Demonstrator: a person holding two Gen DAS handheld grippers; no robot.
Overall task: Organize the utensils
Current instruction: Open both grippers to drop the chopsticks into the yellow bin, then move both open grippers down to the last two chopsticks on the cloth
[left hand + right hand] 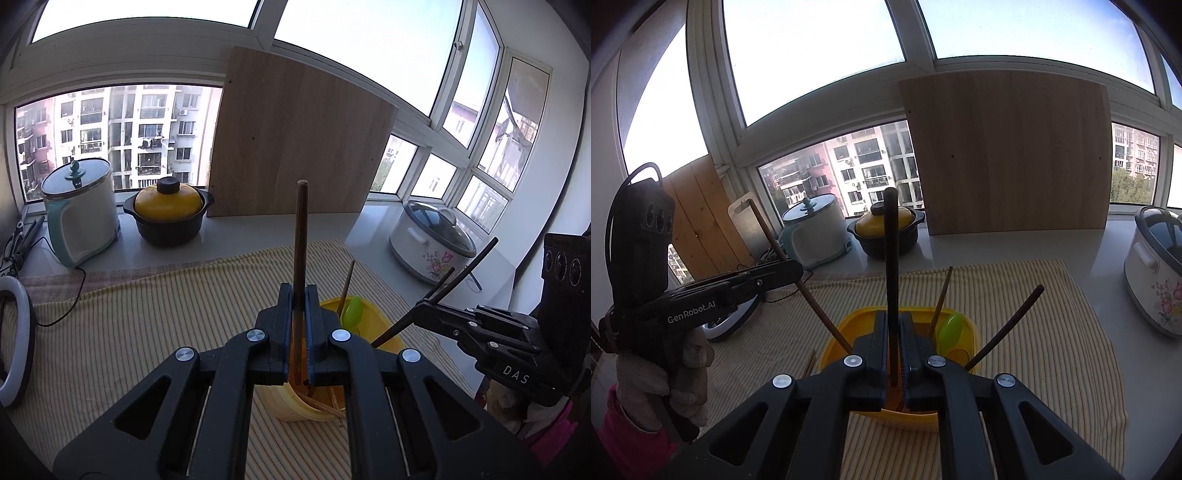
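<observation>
My left gripper [298, 295] is shut on a brown wooden chopstick [300, 236] that stands upright over the yellow container [384, 332]. My right gripper [894, 321] is shut on a dark chopstick [892, 258], also upright over the yellow container [842, 332]. The container holds a green spoon [951, 328], a thin wooden stick [942, 295] and another dark chopstick [1008, 328]. In the left wrist view the right gripper [424, 306] comes in from the right with its dark chopstick [465, 269]. In the right wrist view the left gripper [794, 271] is at the left with its chopstick [798, 280].
A striped yellow cloth [147, 332] covers the counter. At the back stand a kettle [79, 210], a yellow-lidded clay pot [168, 214], a wooden board [295, 140] and a floral rice cooker [430, 240]. A ring light [14, 343] lies at left. Light wooden sticks [317, 402] lie by the container's base.
</observation>
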